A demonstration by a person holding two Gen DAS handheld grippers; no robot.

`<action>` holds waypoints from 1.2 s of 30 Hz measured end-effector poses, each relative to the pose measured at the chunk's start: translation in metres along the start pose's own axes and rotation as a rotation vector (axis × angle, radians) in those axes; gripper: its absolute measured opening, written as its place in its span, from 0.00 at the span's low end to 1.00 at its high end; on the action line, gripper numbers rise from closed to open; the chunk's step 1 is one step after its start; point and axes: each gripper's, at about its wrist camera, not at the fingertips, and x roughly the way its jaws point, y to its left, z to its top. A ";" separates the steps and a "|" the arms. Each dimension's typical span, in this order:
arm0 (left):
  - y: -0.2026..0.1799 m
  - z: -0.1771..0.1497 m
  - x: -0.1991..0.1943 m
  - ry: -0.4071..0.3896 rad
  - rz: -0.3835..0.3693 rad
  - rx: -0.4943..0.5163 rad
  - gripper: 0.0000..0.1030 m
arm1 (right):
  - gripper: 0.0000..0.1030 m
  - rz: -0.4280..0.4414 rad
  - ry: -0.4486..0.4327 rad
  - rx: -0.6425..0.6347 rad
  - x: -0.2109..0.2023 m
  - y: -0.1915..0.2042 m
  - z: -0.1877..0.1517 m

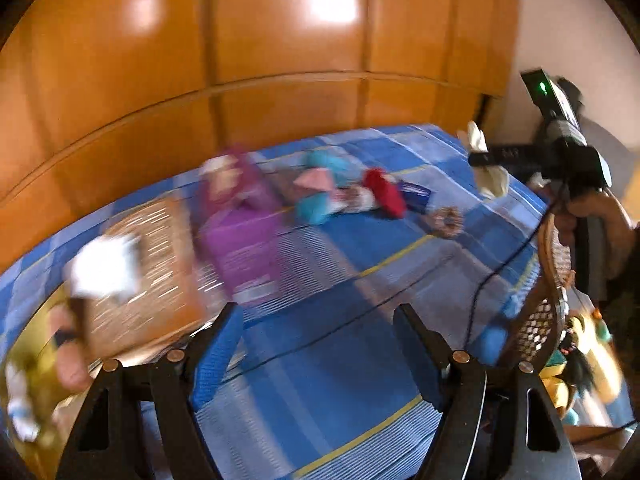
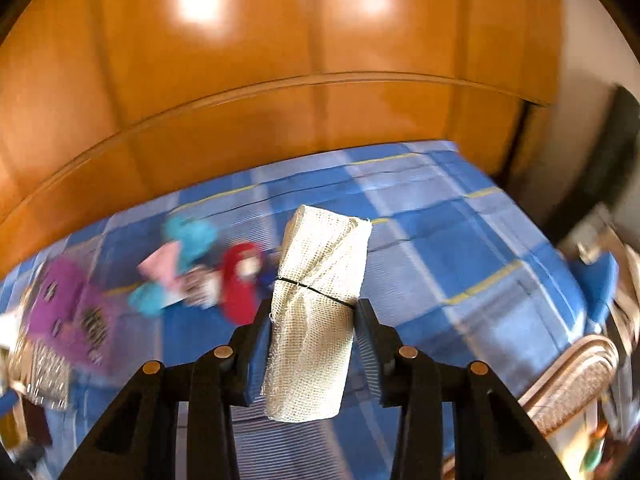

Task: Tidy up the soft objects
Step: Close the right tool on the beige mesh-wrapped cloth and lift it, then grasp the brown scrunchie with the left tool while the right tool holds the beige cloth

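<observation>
My right gripper [image 2: 314,304] is shut on a rolled white mesh cloth [image 2: 320,248] tied with a thin black band, held upright above the blue checked bedspread [image 2: 440,248]. The left wrist view shows that gripper [image 1: 490,160] at the far right, the white roll [image 1: 494,184] in its jaws. My left gripper [image 1: 316,312] is open with nothing between its blue pads, over the bedspread [image 1: 340,360]. Blurred soft things lie in a row across the bed: a purple piece [image 1: 244,232], a teal plush [image 1: 324,168], a pink cloth [image 1: 316,180], a red piece [image 1: 384,192] and a small brown ring [image 1: 444,220].
A brown woven basket [image 1: 156,264] holding something white sits at the left. A rattan basket [image 1: 540,320] with toys stands at the bed's right edge, also the rattan basket [image 2: 572,380]. Orange wooden panelling [image 1: 280,60] backs the bed. A black cable [image 1: 480,280] crosses the bedspread.
</observation>
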 end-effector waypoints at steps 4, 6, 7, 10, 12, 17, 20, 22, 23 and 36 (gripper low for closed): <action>-0.044 0.029 0.039 0.019 -0.098 0.088 0.71 | 0.38 -0.037 0.000 0.097 -0.002 -0.034 -0.002; -0.064 0.043 0.067 0.049 -0.139 0.125 0.64 | 0.38 -0.036 0.008 0.131 0.004 -0.044 -0.004; -0.070 0.048 0.076 0.060 -0.156 0.131 0.60 | 0.38 -0.031 0.010 0.141 0.002 -0.047 -0.007; -0.089 0.064 0.112 0.099 -0.209 0.151 0.51 | 0.39 0.004 0.027 0.170 0.014 -0.059 -0.008; -0.102 0.072 0.137 0.124 -0.236 0.161 0.50 | 0.39 0.038 0.052 0.195 0.022 -0.066 -0.009; -0.127 0.085 0.182 0.180 -0.301 0.171 0.50 | 0.39 0.056 0.062 0.225 0.034 -0.073 -0.010; -0.140 0.090 0.209 0.224 -0.321 0.174 0.50 | 0.39 0.062 0.059 0.250 0.037 -0.077 -0.010; -0.146 0.093 0.224 0.253 -0.323 0.178 0.50 | 0.39 0.057 0.053 0.250 0.035 -0.077 -0.009; -0.150 0.093 0.230 0.266 -0.327 0.182 0.50 | 0.39 0.061 0.056 0.252 0.036 -0.077 -0.009; -0.144 0.089 0.215 0.266 -0.346 0.198 0.14 | 0.39 0.110 0.083 0.285 0.040 -0.081 -0.011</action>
